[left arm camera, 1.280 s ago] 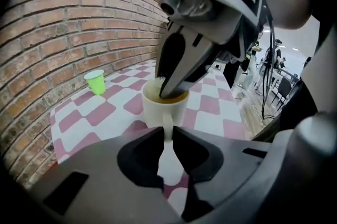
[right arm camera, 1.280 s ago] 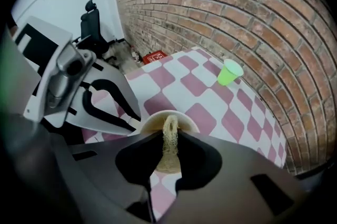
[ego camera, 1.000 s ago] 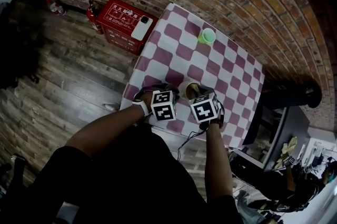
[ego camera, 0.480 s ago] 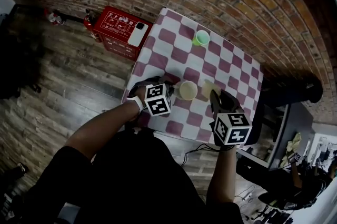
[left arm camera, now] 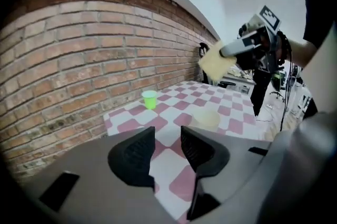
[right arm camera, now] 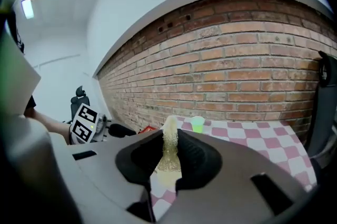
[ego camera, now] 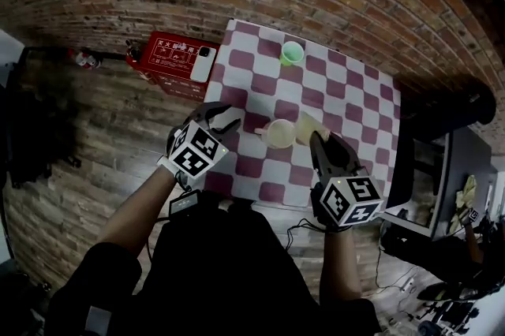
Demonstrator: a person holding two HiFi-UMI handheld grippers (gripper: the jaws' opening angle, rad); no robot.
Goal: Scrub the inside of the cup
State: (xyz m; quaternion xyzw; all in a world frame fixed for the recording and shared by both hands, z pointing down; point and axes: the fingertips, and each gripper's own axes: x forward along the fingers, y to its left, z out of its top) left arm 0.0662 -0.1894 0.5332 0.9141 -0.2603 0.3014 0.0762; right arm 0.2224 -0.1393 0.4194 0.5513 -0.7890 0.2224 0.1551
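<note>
The left gripper (left arm camera: 167, 139) is opening its jaws with nothing between them, at the near-left edge of the bench (ego camera: 347, 90). The cup (ego camera: 278, 134) stands upright and free on the bench between the two grippers, its mouth up and accessible. The right gripper (right arm camera: 169, 139) is clamped on the yellow sponge (right arm camera: 168, 165), raised off the bench beside the cup. With nothing steadying the cup, scrubbing is probably finished or paused.

Right of the cup (ego camera: 278, 133), the sponge (ego camera: 307, 127) was half hidden under the right tongs (ego camera: 320, 142); print on the red box (ego camera: 175, 62) was illegible.
</note>
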